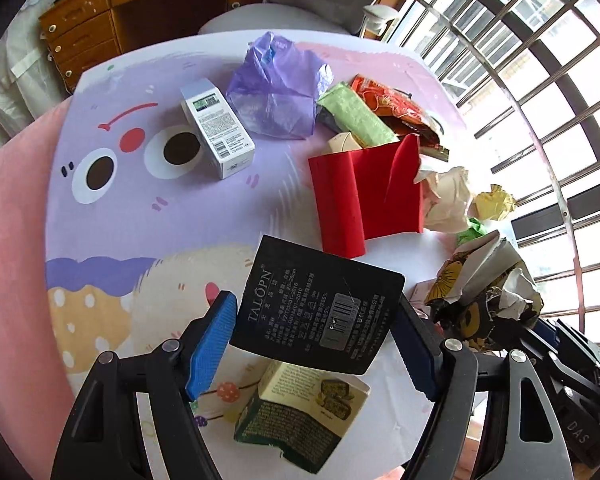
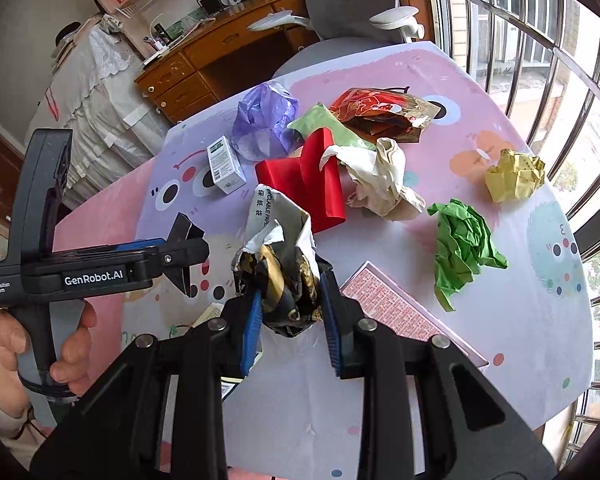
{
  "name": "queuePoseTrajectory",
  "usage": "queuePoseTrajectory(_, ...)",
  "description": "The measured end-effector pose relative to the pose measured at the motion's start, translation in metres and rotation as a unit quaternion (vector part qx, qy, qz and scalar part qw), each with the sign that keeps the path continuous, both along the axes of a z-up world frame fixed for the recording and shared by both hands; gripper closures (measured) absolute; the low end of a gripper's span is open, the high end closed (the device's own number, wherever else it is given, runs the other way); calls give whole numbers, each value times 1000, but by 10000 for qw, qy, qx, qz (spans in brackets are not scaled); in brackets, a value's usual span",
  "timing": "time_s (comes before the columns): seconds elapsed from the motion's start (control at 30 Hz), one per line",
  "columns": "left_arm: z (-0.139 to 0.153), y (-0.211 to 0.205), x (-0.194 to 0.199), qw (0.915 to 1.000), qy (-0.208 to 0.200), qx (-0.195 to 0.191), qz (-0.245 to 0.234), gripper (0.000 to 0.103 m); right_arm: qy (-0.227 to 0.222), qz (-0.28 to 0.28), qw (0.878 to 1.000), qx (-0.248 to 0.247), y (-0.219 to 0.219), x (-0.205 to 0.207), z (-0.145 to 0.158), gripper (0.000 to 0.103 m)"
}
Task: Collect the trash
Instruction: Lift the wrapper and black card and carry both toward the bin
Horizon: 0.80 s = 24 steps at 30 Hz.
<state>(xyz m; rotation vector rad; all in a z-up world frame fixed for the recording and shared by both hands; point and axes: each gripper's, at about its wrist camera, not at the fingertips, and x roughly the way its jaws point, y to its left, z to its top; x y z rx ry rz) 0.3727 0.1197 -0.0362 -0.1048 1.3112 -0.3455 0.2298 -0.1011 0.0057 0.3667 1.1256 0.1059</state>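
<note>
My left gripper (image 1: 314, 344) has its jaws wide apart, squeezing a flat black card (image 1: 320, 306) by its two side edges. The card is thin, stiff and very light, so edges are the right place to hold.

My right gripper (image 2: 288, 312) has its jaws mostly closed, pinching a crumpled black and gold wrapper (image 2: 278, 276). It is soft and squashy, so I grab the fat middle.

Both are lifted just in front of the red folded sheet (image 2: 308, 178) on the table (image 2: 520, 320).

Around the red sheet I count one purple bag (image 2: 266, 120), one white box (image 2: 225, 164), one white paper ball (image 2: 380, 180), one yellow ball (image 2: 514, 176) and one green ball (image 2: 460, 246).
</note>
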Motion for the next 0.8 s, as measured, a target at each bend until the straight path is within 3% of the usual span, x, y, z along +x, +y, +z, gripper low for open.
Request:
queuePoseTrajectory(0.23, 58, -9, -94, 9987, -451, 105, 213, 26, -130, 683, 9975, 100, -1, -65, 32, 79)
queuePoseTrajectory(0.4, 76, -40, -180, 9954, -815, 289, 409, 26, -174, 1404, 9899, -75, -9, -123, 41, 79)
queuePoseTrajectory(0.6, 73, -84, -272, 9923, -976, 321, 696, 26, -165, 1857, 9824, -150, -33, -197, 36, 79)
queuePoseTrajectory(0.8, 53, -122, -343, 9932, -778, 504, 709, 26, 293, 1853, 9822, -74, -61, -257, 9, 79)
